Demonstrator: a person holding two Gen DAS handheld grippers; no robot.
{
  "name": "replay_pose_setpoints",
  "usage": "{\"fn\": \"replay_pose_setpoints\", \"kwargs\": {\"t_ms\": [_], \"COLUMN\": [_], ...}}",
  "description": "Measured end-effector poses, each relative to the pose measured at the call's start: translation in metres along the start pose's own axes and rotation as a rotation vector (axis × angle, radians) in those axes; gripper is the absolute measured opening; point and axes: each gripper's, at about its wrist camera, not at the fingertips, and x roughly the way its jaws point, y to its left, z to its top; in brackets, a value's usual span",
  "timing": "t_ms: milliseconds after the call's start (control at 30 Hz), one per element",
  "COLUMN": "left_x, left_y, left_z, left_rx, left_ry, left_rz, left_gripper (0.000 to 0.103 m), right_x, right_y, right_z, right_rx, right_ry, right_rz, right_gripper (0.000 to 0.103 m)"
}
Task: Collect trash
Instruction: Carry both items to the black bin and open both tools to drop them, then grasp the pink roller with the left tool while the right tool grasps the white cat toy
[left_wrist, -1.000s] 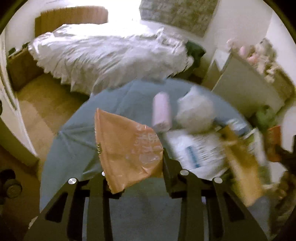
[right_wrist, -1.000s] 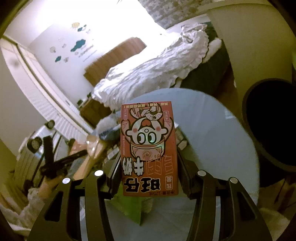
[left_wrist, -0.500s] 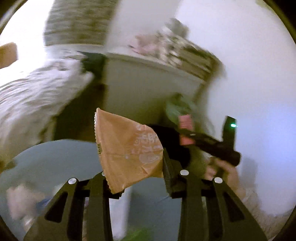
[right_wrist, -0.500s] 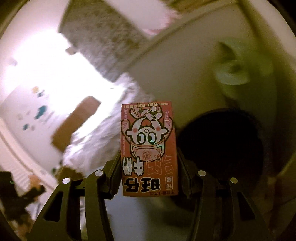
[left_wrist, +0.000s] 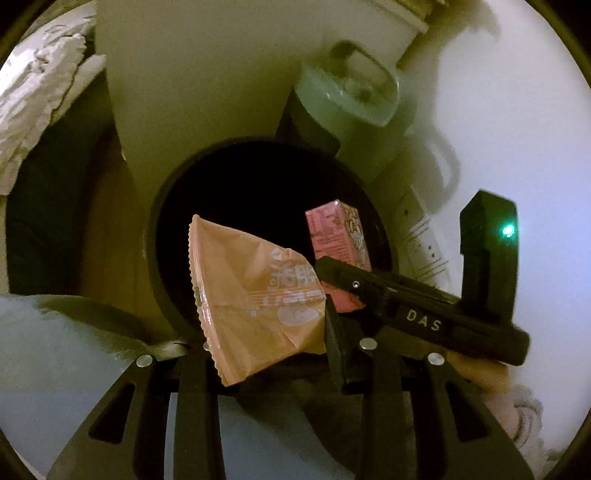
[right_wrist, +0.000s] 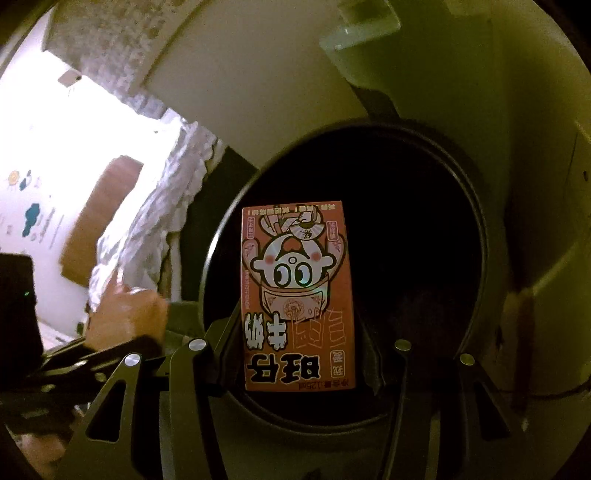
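Two hand-held grippers hang over the dark mouth of a round black bin (left_wrist: 162, 236), each with a piece of trash in its jaws.

The left gripper (left_wrist: 266, 332) clamps an orange wrapper (left_wrist: 255, 295), crinkled and with a serrated edge, its jaws partly closed on the lower end. The wrapper stands up from the fingers and hangs above the near rim of the bin, its top against the black opening.

The right gripper (right_wrist: 295, 354) grips a red carton (right_wrist: 297, 295) printed with a cartoon face; its jaws press on the carton's two sides near the lower end. In the right wrist view the carton reads upside down and sits squarely over the bin (right_wrist: 476, 221) opening. In the left wrist view the same carton (left_wrist: 338, 236) appears pink, tilted over the far right part of the bin, with the right gripper (left_wrist: 332, 273) reaching in from the right, a green light glowing on its body.

A pale cabinet (left_wrist: 207, 92) stands behind the bin, a grey-green container (left_wrist: 351, 110) beside it. A bed with rumpled white bedding (right_wrist: 147, 221) lies to the left. A blue-grey table (left_wrist: 55, 350) edges the lower left of the left wrist view. A hand (right_wrist: 125, 317) shows at the left of the right wrist view.
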Motion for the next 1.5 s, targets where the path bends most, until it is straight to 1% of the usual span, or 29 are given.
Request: {"fn": "replay_pose_setpoints", "kwargs": {"t_ms": [133, 267, 333, 400, 433, 467, 500, 567, 667, 733, 833, 933, 967, 1033, 1133, 1200, 1267, 1333, 1367, 1400, 1467, 1500], "left_x": [0.018, 0.02, 0.021, 0.02, 0.017, 0.014, 0.012, 0.001, -0.014, -0.024, -0.048, -0.092, -0.104, -0.134, -0.184, -0.216, -0.236, -0.248, -0.255, -0.257, -0.257, -0.255], "left_y": [-0.004, -0.003, -0.001, 0.001, 0.002, 0.003, 0.002, 0.0, 0.0, 0.0, -0.003, -0.003, -0.002, 0.005, 0.031, 0.061, 0.09, 0.123, 0.148, 0.163, 0.2, 0.214], "left_z": [0.008, -0.011, -0.012, -0.015, -0.017, -0.018, -0.019, -0.023, -0.029, -0.032, -0.042, -0.064, -0.07, -0.087, -0.12, -0.157, -0.189, -0.22, -0.241, -0.253, -0.279, -0.286], "left_rx": [0.011, 0.004, 0.002, -0.001, -0.003, -0.002, 0.001, 0.018, 0.019, 0.008, -0.013, -0.035, -0.042, -0.062, -0.131, -0.206, -0.278, -0.357, -0.411, -0.447, -0.519, -0.54], "left_ry": [0.044, 0.064, 0.067, 0.074, 0.074, 0.067, 0.057, 0.026, 0.008, -0.006, -0.05, -0.133, -0.159, -0.218, -0.312, -0.381, -0.415, -0.429, -0.425, -0.417, -0.393, -0.379], "left_rz": [0.014, 0.025, 0.035, 0.046, 0.049, 0.059, 0.067, 0.081, 0.087, 0.08, 0.062, 0.035, 0.033, 0.035, 0.05, 0.1, 0.158, 0.196, 0.225, 0.251, 0.295, 0.306], "left_gripper": [0.034, 0.035, 0.036, 0.038, 0.042, 0.056, 0.072, 0.078, 0.081, 0.081, 0.081, 0.082, 0.085, 0.085, 0.085, 0.085, 0.085, 0.085, 0.085, 0.084, 0.083, 0.082], "right_x": [0.001, -0.003, -0.004, -0.008, -0.009, -0.01, -0.009, -0.01, -0.013, -0.016, -0.023, -0.03, -0.033, -0.037, -0.043, -0.049, -0.056, -0.063, -0.066, -0.066, -0.069, -0.068], "right_y": [0.005, 0.012, 0.013, 0.014, 0.015, 0.014, 0.012, 0.011, 0.009, 0.01, 0.02, 0.037, 0.043, 0.054, 0.07, 0.08, 0.091, 0.111, 0.123, 0.137, 0.177, 0.206], "right_z": [0.001, -0.001, -0.003, -0.005, -0.005, -0.006, -0.005, -0.005, -0.004, -0.005, -0.008, -0.014, -0.017, -0.023, -0.034, -0.04, -0.046, -0.053, -0.056, -0.06, -0.07, -0.077], "right_rx": [-0.017, -0.033, -0.032, -0.036, -0.034, -0.024, -0.012, 0.006, 0.027, 0.033, -0.007, -0.085, -0.114, -0.158, -0.212, -0.238, -0.273, -0.339, -0.373, -0.407, -0.51, -0.59], "right_ry": [0.002, 0.003, 0.001, -0.01, -0.015, -0.018, -0.016, -0.02, -0.043, -0.068, -0.129, -0.184, -0.202, -0.227, -0.252, -0.262, -0.273, -0.277, -0.261, -0.237, -0.172, -0.139], "right_rz": [-0.021, -0.037, -0.03, -0.023, -0.018, -0.009, -0.003, 0.002, 0.022, 0.038, 0.071, 0.073, 0.073, 0.072, 0.083, 0.105, 0.123, 0.136, 0.15, 0.167, 0.218, 0.231], "right_gripper": [0.053, 0.053, 0.053, 0.06, 0.069, 0.073, 0.073, 0.073, 0.073, 0.073, 0.073, 0.073, 0.073, 0.073, 0.073, 0.073, 0.076, 0.076, 0.076, 0.076, 0.076, 0.076]}}
